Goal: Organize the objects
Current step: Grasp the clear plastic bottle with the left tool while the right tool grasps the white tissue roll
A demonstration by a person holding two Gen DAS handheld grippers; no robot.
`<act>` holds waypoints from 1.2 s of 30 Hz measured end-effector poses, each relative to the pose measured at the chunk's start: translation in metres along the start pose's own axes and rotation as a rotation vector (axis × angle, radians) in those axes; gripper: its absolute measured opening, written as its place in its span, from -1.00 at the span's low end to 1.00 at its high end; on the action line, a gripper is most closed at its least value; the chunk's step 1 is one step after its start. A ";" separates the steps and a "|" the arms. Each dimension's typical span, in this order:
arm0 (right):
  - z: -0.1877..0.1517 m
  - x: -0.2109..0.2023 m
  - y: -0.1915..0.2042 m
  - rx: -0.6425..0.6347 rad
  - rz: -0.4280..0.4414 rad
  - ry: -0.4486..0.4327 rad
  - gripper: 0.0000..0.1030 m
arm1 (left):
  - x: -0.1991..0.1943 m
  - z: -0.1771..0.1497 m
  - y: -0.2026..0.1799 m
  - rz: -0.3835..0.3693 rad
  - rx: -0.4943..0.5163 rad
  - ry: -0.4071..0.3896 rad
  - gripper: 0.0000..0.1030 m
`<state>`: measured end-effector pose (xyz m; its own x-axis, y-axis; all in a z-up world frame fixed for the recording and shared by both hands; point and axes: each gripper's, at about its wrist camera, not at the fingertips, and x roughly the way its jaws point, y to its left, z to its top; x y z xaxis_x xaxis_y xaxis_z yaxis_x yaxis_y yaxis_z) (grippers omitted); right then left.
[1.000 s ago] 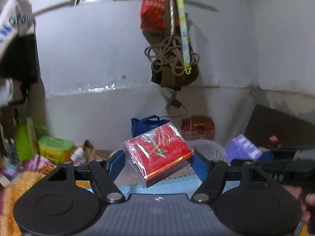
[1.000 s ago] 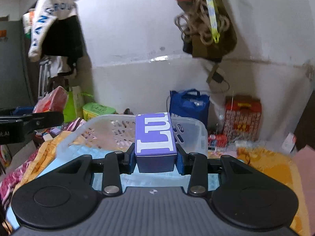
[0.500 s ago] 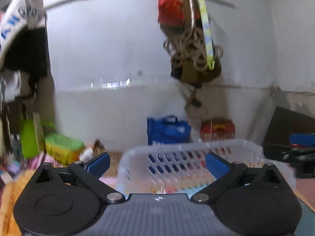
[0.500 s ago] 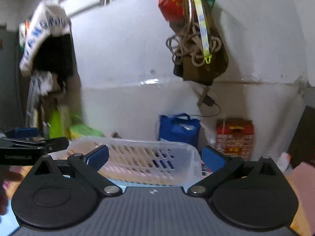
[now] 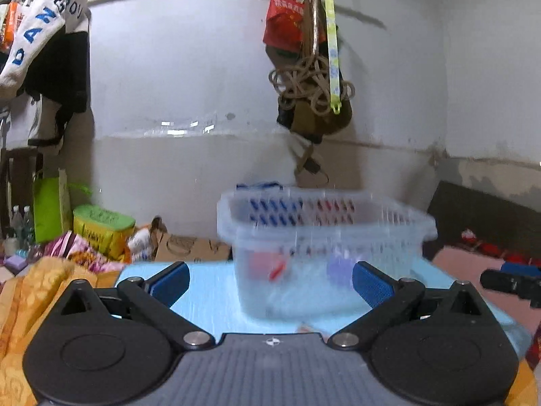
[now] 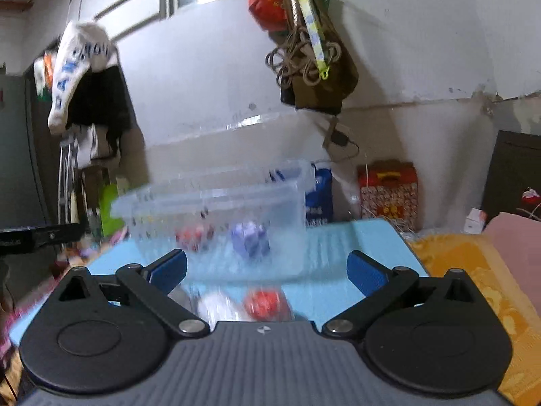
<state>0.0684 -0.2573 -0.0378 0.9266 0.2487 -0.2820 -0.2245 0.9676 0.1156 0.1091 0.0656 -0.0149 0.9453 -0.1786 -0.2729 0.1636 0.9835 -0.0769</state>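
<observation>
Two sets of tongs stand spread wide and hold nothing: the left gripper and the right gripper; both face the clear basket on the blue table; inside it, seen blurred through the wall, lie a red box and a purple box; the basket sits straight ahead of both, slightly right of centre for the left gripper, slightly left for the right; its long axis runs across the view. Near the right gripper's base lie a red thing and a whitish thing, too blurred to name; by my judgement these are next, and the right hand is nearer. Readable writing: "DAN" on the hanging white cloth; nothing else is legible.
</observation>
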 end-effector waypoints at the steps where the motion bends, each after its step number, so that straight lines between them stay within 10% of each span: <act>1: -0.002 0.000 0.002 -0.028 0.001 0.019 1.00 | -0.001 -0.004 -0.001 0.003 0.010 0.007 1.00; 11: -0.002 0.019 -0.005 0.131 0.116 0.309 1.00 | -0.005 -0.024 0.001 0.031 0.070 0.099 0.98; 29: -0.025 0.047 0.011 -0.004 0.116 0.352 0.21 | 0.030 -0.052 0.014 0.020 -0.034 0.247 0.88; 36: -0.024 0.057 0.019 -0.056 0.068 0.307 0.23 | 0.032 -0.052 0.010 0.015 -0.034 0.252 0.88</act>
<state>0.1101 -0.2240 -0.0749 0.7766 0.3063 -0.5504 -0.3072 0.9470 0.0937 0.1264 0.0679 -0.0740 0.8466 -0.1699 -0.5044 0.1367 0.9853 -0.1024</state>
